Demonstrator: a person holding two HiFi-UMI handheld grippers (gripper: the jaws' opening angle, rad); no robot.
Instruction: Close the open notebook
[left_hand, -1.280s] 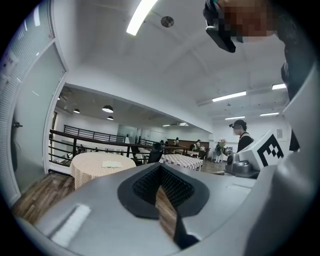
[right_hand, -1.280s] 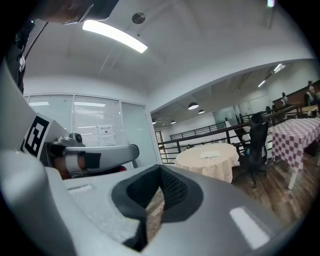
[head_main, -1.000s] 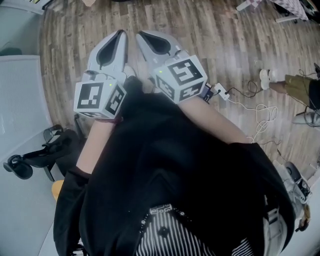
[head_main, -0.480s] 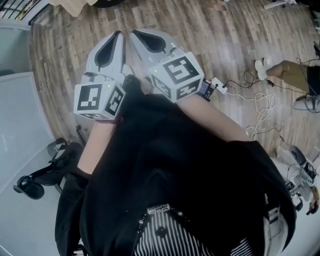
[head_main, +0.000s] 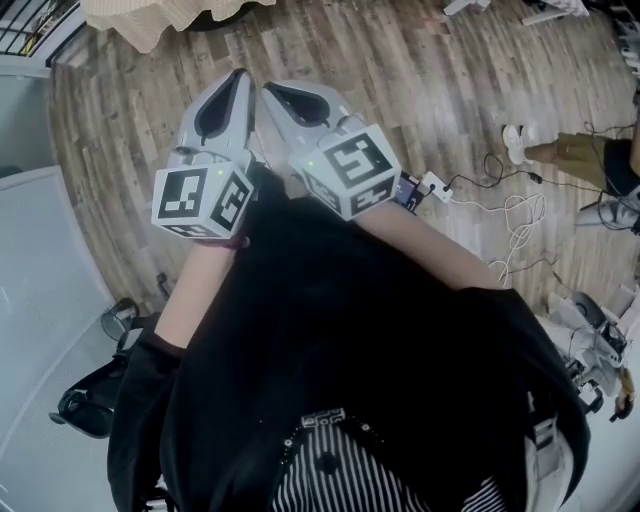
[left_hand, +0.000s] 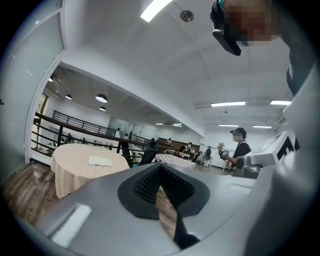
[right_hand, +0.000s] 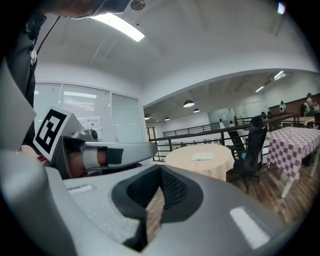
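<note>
The open notebook (left_hand: 100, 161) lies flat on a round table with a checked beige cloth (left_hand: 75, 175), some way ahead in the left gripper view. The right gripper view shows the same notebook (right_hand: 203, 156) on that table (right_hand: 197, 167). In the head view only the cloth's edge (head_main: 170, 15) shows at the top. My left gripper (head_main: 238, 76) and right gripper (head_main: 268, 90) are held side by side in front of the chest, over wooden floor, far from the notebook. Both stand shut and empty, their jaws meeting at the left gripper's tip (left_hand: 160, 167) and the right gripper's tip (right_hand: 161, 170).
A black office chair (right_hand: 252, 145) stands right of the round table, beside a red-checked table (right_hand: 295, 140). A dark railing (left_hand: 75, 125) runs behind. Another person (left_hand: 241, 147) stands at the right. Cables (head_main: 510, 220) lie on the floor; a black chair base (head_main: 95, 395) sits lower left.
The floor has slid down the head view and the cloth-covered table's edge has come in at the top. Both grippers keep their pose, shut and side by side.
</note>
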